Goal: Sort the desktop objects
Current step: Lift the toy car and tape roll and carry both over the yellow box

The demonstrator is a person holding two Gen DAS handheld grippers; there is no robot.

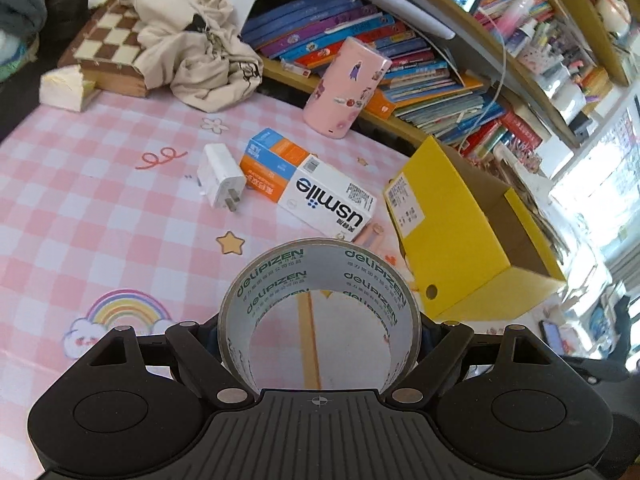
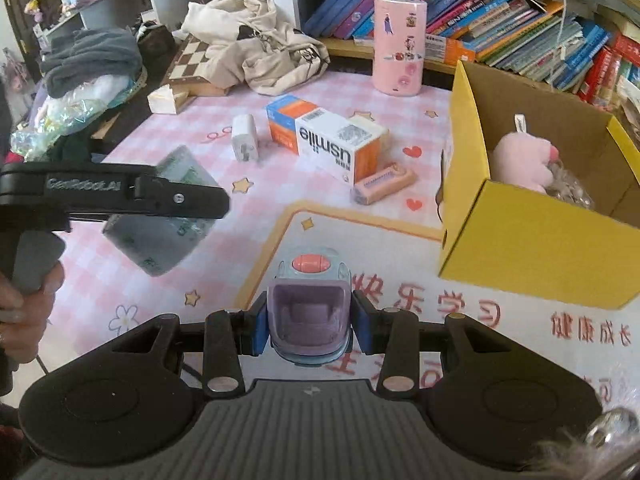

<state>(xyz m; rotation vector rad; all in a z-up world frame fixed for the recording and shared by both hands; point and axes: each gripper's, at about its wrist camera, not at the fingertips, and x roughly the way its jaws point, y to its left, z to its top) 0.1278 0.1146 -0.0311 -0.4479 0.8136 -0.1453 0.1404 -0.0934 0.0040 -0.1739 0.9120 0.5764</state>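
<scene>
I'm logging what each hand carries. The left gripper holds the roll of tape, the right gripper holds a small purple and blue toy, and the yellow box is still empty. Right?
Not quite. The yellow box is not empty: the right wrist view shows a pink plush toy inside it. The rest stands: the left gripper holds the roll of tape, and the right gripper holds the small purple and blue toy.

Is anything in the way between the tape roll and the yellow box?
Nothing visible. The tape roll is held up in the left hand-held gripper, above the mat, and the yellow box sits open-topped just to its right.
</scene>
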